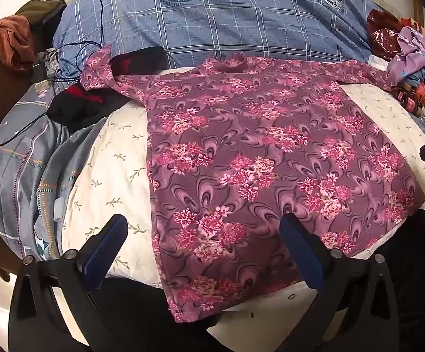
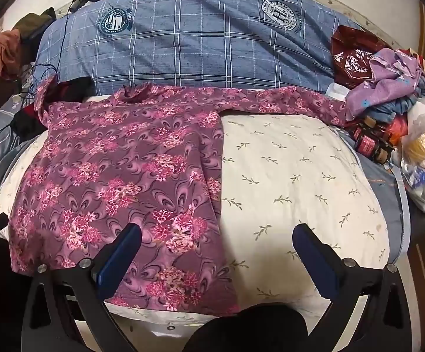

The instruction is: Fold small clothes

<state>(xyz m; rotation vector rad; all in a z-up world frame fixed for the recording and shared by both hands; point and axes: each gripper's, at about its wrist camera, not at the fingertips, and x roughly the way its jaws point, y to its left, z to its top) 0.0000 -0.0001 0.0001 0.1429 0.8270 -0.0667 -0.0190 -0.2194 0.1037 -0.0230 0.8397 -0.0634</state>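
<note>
Purple floral top [image 1: 259, 158] lies flat on the white pad [image 2: 300, 176]; left gripper [image 1: 203, 240] and right gripper [image 2: 217, 246] gape wide, seemingly holding nothing.

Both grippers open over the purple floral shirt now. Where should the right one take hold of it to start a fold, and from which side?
Take the floral shirt by its right sleeve, near the cuff, coming in from the right over the white pillow. The sleeve lies stretched out flat and away from the body, so the right gripper could probably pinch it alone and carry it inward across the chest.
</note>
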